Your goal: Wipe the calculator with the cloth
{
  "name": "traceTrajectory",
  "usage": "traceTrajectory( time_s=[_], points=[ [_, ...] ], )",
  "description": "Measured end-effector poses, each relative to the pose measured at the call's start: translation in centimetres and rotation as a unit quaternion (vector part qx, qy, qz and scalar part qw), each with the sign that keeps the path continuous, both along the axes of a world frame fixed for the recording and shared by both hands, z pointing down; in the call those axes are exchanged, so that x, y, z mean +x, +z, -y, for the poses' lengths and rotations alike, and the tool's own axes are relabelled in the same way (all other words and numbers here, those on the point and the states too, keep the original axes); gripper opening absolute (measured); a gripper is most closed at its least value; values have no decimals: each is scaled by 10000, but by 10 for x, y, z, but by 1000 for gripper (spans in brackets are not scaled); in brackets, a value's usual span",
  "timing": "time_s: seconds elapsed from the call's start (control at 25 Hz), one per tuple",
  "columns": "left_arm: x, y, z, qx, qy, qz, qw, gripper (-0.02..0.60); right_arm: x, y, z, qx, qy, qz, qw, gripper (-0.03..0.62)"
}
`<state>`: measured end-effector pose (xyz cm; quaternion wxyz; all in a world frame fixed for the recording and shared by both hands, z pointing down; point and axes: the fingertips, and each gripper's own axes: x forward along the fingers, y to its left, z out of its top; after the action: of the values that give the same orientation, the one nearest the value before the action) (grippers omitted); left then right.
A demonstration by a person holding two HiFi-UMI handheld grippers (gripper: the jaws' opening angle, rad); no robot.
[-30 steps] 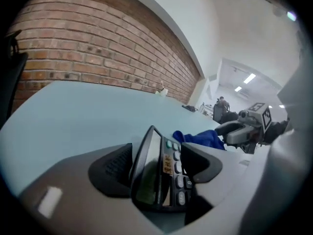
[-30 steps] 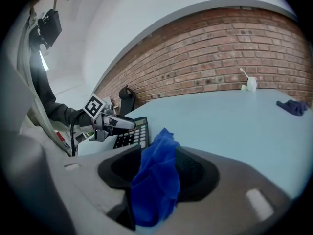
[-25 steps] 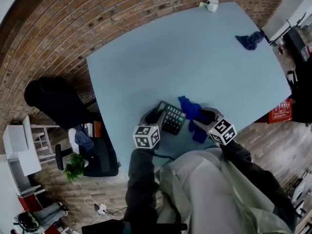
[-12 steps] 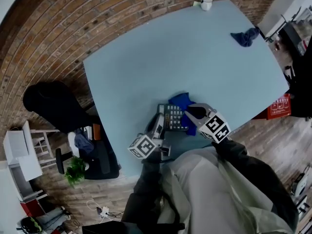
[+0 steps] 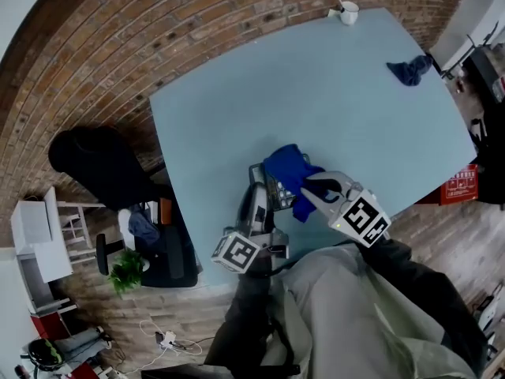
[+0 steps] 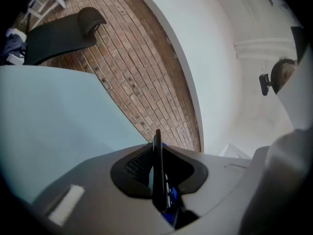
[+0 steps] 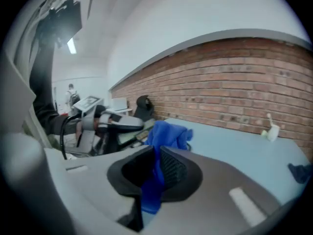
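Observation:
The dark calculator (image 5: 267, 189) hangs above the pale blue table (image 5: 316, 85), near its front edge. My left gripper (image 5: 256, 204) is shut on it. In the left gripper view the calculator (image 6: 157, 165) stands edge-on between the pads of that gripper (image 6: 157, 180). A bright blue cloth (image 5: 288, 170) drapes over the calculator's far end, and my right gripper (image 5: 313, 189) is shut on it. In the right gripper view the cloth (image 7: 166, 133) rises out of the jaws of the right gripper (image 7: 155, 173), with the left gripper (image 7: 110, 124) just beyond it.
A second dark blue cloth (image 5: 409, 70) lies at the table's far right edge. A white cup (image 5: 348, 11) stands at the far corner. A black chair (image 5: 95, 164) and a small plant (image 5: 126, 273) are on the floor to the left, in front of a brick wall.
Both grippers closed, the left on the calculator and the right on the cloth, and lifted them off the table. The left gripper rolled, which tipped the calculator.

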<state>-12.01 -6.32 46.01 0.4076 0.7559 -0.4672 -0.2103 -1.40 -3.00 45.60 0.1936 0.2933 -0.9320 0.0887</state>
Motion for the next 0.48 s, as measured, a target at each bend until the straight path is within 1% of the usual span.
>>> traceTrajectory(
  time_s=[0.04, 0.08, 0.12, 0.2, 0.28, 0.36, 0.4, 0.44, 0.48],
  points=[
    [-7, -11, 2, -22, -125, -135, 9998, 60, 15, -14, 11, 120, 293, 193, 9993, 41],
    [-12, -23, 4, -42, -259, -350, 9990, 60, 23, -29, 16, 293, 423, 319, 9982, 41],
    [-16, -33, 5, -54, -399, -606, 9974, 60, 23, -43, 14, 527, 383, 326, 9973, 41],
    [-21, -50, 5, -66, -697, -969, 9928, 60, 4, -66, -3, 1049, -4, 28, 9945, 40],
    [-22, -61, 4, -82, -957, -1255, 9874, 60, -25, -77, -28, 1385, -444, -204, 9892, 40],
    [-18, -67, 2, -96, -1063, -1522, 9826, 60, -50, -79, -47, 1561, -858, -255, 9837, 40],
    [-15, -68, 1, -110, -1064, -1579, 9816, 60, -56, -77, -51, 1606, -1005, -269, 9815, 40],
    [-12, -69, 0, -135, -1060, -1632, 9808, 60, -57, -75, -52, 1648, -1062, -268, 9802, 32],
    [-11, -69, -2, -168, -1063, -1721, 9792, 60, -51, -76, -49, 1718, -1009, -263, 9796, 32]
  ],
)
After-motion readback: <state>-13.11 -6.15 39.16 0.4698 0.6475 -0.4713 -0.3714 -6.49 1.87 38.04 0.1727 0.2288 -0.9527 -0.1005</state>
